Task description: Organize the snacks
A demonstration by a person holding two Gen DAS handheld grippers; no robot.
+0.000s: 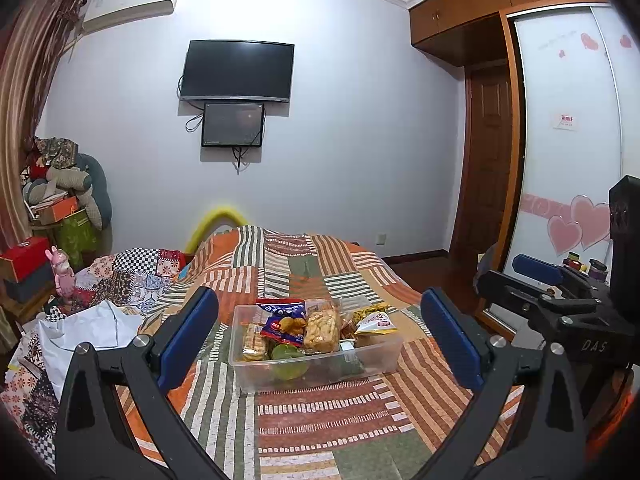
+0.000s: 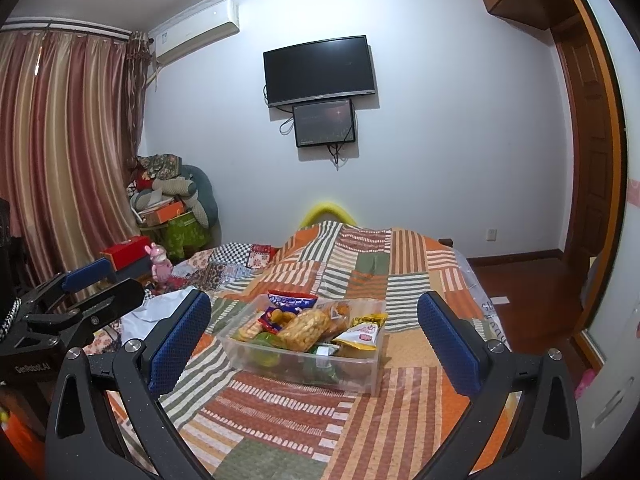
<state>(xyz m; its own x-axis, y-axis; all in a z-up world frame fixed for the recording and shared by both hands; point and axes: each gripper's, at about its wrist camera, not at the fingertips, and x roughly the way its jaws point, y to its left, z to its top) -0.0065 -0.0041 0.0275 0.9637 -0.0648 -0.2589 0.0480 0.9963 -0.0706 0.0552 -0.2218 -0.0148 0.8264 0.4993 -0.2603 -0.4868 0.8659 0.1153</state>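
A clear plastic box [image 1: 372,364] sits on the striped patchwork bedspread [image 1: 332,428], filled with several snack packets: a blue bag [image 1: 280,307], a clear pack of golden biscuits [image 1: 321,330], a yellow-white bag [image 1: 376,322] and a green packet [image 1: 290,358]. The box also shows in the right wrist view [image 2: 360,372], with the biscuits [image 2: 306,330] on top. My left gripper [image 1: 320,332] is open and empty, held short of the box. My right gripper [image 2: 314,330] is open and empty, also short of the box. Each gripper appears at the edge of the other's view.
Crumpled quilts and a white cloth [image 1: 88,328] lie on the bed's left side. A pink toy [image 1: 62,272] and red box [image 1: 24,256] stand at the left. A wardrobe with sliding doors [image 1: 568,152] and wooden floor [image 2: 528,292] lie to the right.
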